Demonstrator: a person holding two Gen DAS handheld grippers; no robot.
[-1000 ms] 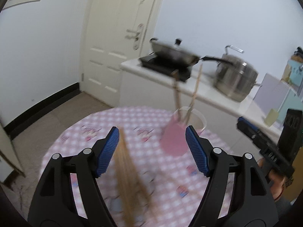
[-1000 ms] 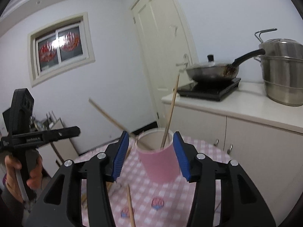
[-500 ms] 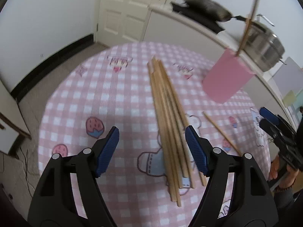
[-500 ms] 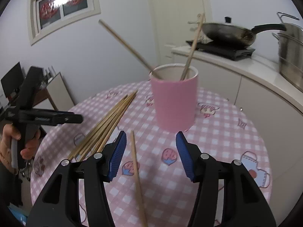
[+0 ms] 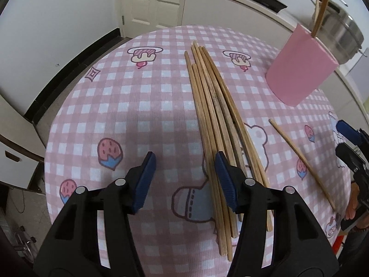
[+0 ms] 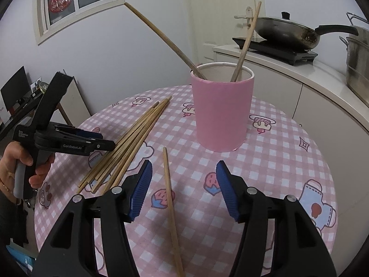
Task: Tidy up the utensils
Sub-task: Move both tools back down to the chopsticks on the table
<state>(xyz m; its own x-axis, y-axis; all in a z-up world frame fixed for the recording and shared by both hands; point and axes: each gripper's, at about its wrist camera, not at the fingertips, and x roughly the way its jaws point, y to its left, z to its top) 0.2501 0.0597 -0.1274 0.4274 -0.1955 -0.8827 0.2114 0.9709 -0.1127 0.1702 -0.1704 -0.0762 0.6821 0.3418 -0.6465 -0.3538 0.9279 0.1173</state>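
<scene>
A pink cup (image 6: pixel 222 113) stands on the round table with two chopsticks (image 6: pixel 244 46) leaning in it. A bundle of several wooden chopsticks (image 5: pixel 214 106) lies on the checked cloth. My left gripper (image 5: pixel 184 173) hovers low over the bundle's near end, its jaws closing. The leftmost stick runs just inside the right pad, and no pad presses on it. One loose chopstick (image 6: pixel 169 196) lies apart, between the opening jaws of my right gripper (image 6: pixel 184 189), untouched. The right wrist view shows a hand (image 6: pixel 34 168) holding the left gripper (image 6: pixel 107 140) over the bundle (image 6: pixel 131 143).
The table (image 6: pixel 288 161) wears a pink checked cloth with cartoon prints, and its edge drops to the floor at the left. Behind it runs a white counter with a wok (image 6: pixel 286 32) on a hob and a steel pot (image 6: pixel 357 62). A white door (image 5: pixel 152 4) stands beyond.
Both grippers have tilted down and sunk toward the table. The left one came down over the chopstick bundle and its jaws narrowed. The right one now straddles the loose chopstick, jaws slightly wider.
</scene>
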